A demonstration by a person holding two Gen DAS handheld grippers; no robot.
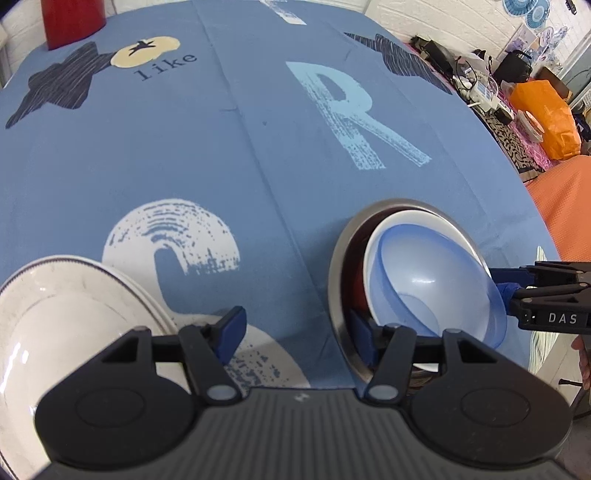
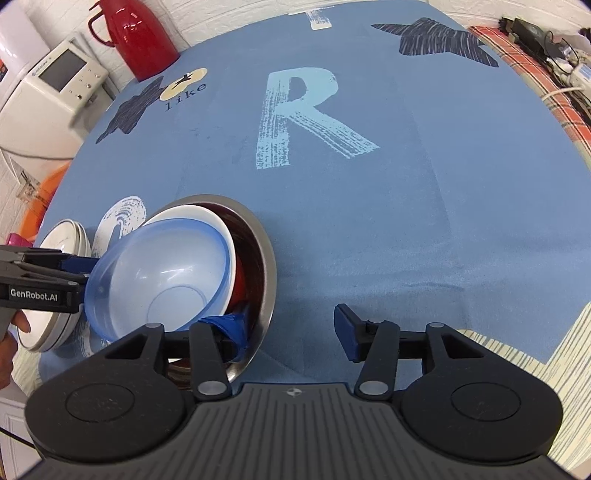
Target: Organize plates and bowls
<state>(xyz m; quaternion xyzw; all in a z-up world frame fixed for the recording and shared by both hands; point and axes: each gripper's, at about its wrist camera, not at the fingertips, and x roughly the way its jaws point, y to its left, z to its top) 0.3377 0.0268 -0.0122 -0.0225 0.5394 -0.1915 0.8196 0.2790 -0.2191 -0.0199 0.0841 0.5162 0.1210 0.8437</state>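
Translucent blue plastic marks the top bowl (image 2: 162, 280) of the nest: it sits tilted inside a white bowl (image 2: 221, 236), with something red beneath, all held in a steel bowl (image 2: 267, 273) on the blue printed tablecloth (image 2: 406, 221). The tilt suggests the blue bowl is not seated yet — it leans toward the left gripper (image 1: 299, 328), whose fingers are spread wide, one blue pad inside the steel rim and the other out over the cloth. The right gripper (image 2: 291, 332) is likewise spread, one pad down in the steel bowl beside the stack, the other clear of it; neither pinches anything. Judging by this, both tools frame the nest to steady or nudge it level. Just beside the nest, to its left, lies a stack of white plates (image 1: 74, 302) — the other pile. A red thermos (image 2: 142, 33) stands well apart at the far edge.
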